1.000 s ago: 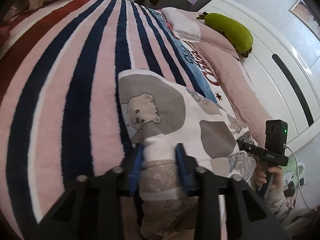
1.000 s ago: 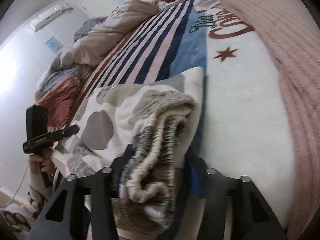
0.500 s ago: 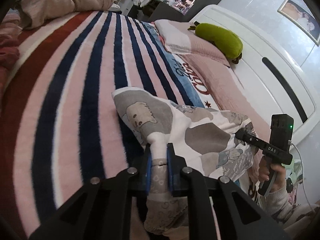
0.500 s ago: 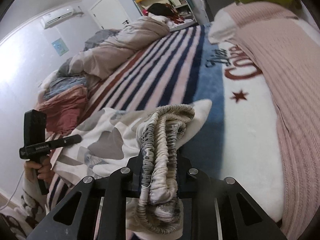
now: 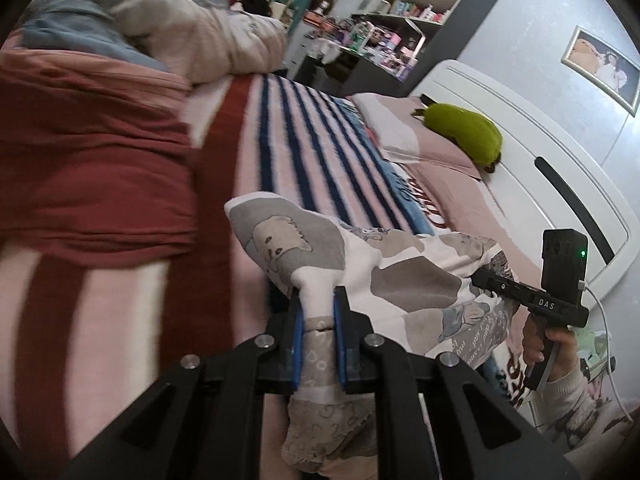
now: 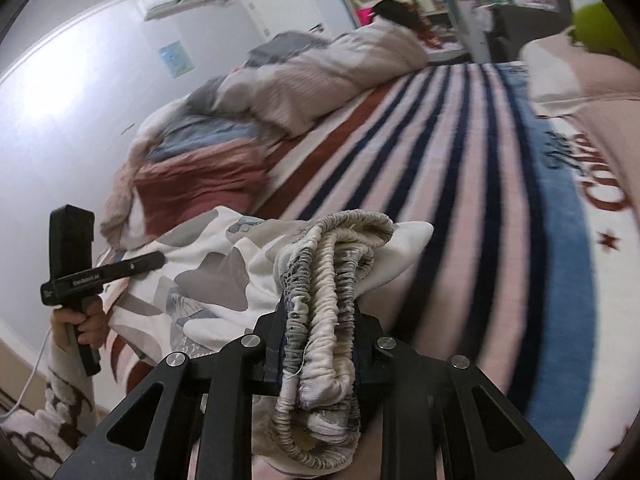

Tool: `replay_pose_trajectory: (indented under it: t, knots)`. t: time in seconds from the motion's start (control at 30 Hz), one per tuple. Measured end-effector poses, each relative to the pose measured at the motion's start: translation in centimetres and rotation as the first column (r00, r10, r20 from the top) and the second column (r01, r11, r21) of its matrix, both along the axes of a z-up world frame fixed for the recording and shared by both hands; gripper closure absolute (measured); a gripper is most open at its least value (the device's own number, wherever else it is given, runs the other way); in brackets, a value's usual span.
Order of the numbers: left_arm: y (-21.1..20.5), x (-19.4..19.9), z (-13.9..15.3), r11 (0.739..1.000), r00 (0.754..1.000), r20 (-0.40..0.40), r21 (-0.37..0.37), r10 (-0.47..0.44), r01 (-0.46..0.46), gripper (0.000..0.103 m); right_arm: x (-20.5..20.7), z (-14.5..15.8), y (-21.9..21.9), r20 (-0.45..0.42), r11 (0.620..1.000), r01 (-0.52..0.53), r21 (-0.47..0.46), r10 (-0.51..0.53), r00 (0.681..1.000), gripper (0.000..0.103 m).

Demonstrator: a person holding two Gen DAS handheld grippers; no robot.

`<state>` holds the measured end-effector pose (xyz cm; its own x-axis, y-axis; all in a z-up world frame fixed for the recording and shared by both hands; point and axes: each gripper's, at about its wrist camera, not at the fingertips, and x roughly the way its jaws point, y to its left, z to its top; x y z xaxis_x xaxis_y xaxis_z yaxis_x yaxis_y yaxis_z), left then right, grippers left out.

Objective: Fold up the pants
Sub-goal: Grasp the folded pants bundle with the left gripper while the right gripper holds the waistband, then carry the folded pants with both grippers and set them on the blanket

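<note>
Nearest, left gripper [image 5: 318,320] pinching a bunched cuff end of the pants [image 5: 392,276], blue pads pressed flat on the cloth. Right gripper [image 6: 318,334] clamped on the gathered, ribbed elastic waistband [image 6: 332,264], folded in several layers. Pants stretched between the two, lifted just above the striped blanket [image 5: 320,152]: soft white fabric with grey patches and cartoon bears. One pair of pants, two grippers, each handle held in a hand [image 5: 548,344].

Beyond the pants on the blanket, navy, pink and rust stripes, fleecy. Left of the pants, one heap of folded red and pink bedding [image 5: 92,168], then a rumpled beige quilt [image 5: 208,36]. Right of the pants, one pink pillow [image 5: 404,132] with one green plush toy [image 5: 464,128] against the white headboard [image 5: 552,160]. Farthest, cluttered dark shelves [image 5: 408,4].
</note>
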<state>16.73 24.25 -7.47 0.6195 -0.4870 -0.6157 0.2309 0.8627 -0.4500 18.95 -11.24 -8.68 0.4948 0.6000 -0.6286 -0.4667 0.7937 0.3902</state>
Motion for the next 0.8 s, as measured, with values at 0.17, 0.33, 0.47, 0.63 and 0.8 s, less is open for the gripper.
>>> replay_pose_trajectory:
  t: [0.17,0.33,0.47,0.63,0.8]
  knots:
    - [6.7,-2.2,0.0,0.996,0.997,-0.020,0.031,0.079,-0.079,0.093,0.0,-0.8,7.1,-0.019,0.996,-0.092,0.004,0.092,0.996,0.087]
    - [13.7,-4.5,0.0,0.978,0.982,-0.047,0.111,0.183,-0.177,0.093,0.0,-2.0,14.6,-0.054,0.980,-0.194,0.050,0.197,0.979,0.087]
    - [18.8,-6.6,0.3,0.953,0.961,-0.053,0.152,0.272,-0.261,0.093,0.0,-3.0,20.3,-0.090,0.957,-0.269,0.108,0.279,0.956,0.087]
    - [22.9,-8.6,-0.4,0.916,0.932,-0.057,0.215,0.358,-0.338,0.093,-1.6,-4.2,25.9,-0.106,0.927,-0.349,0.134,0.364,0.925,0.087]
    - [24.2,-9.9,-3.6,0.902,0.913,-0.105,0.233,0.394,-0.363,0.092,-2.5,-6.4,27.7,-0.145,0.920,-0.374,0.116,0.388,0.910,0.087]
